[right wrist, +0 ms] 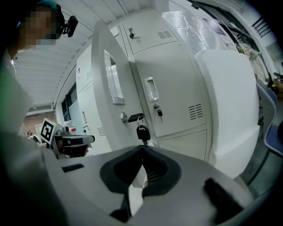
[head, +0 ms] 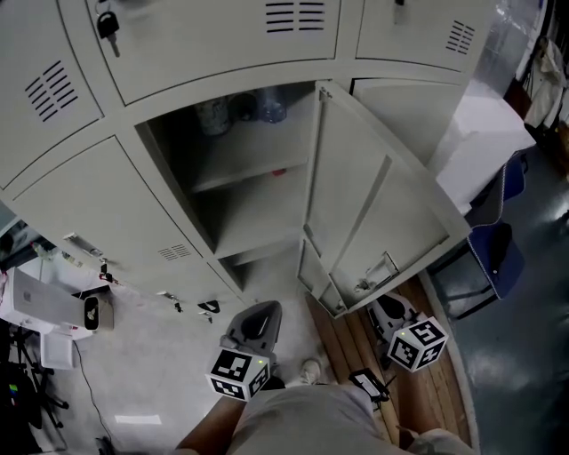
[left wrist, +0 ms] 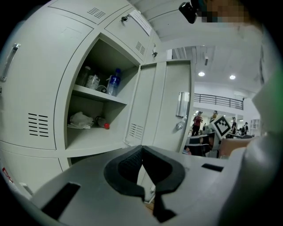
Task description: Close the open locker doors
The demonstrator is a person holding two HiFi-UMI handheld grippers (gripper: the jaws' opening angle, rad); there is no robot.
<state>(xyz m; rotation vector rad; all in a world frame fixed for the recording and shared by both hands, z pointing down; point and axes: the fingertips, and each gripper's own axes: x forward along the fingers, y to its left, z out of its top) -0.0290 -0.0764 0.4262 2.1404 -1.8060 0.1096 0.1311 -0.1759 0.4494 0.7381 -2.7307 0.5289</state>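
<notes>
One grey locker stands open in the middle of the bank, and its door is swung far out to the right. Bottles sit on its top shelf. My left gripper is shut and empty, low in front of the open compartment. In the left gripper view its jaws meet below the door. My right gripper is also shut and empty, just below the door's outer corner. In the right gripper view it points at the door's outer face, where a key hangs from the lock.
A wooden slatted platform lies on the floor under the door. A blue chair and a white panel stand to the right. White boxes and cables sit at the left. The lockers around the open one are closed, and one above holds a key.
</notes>
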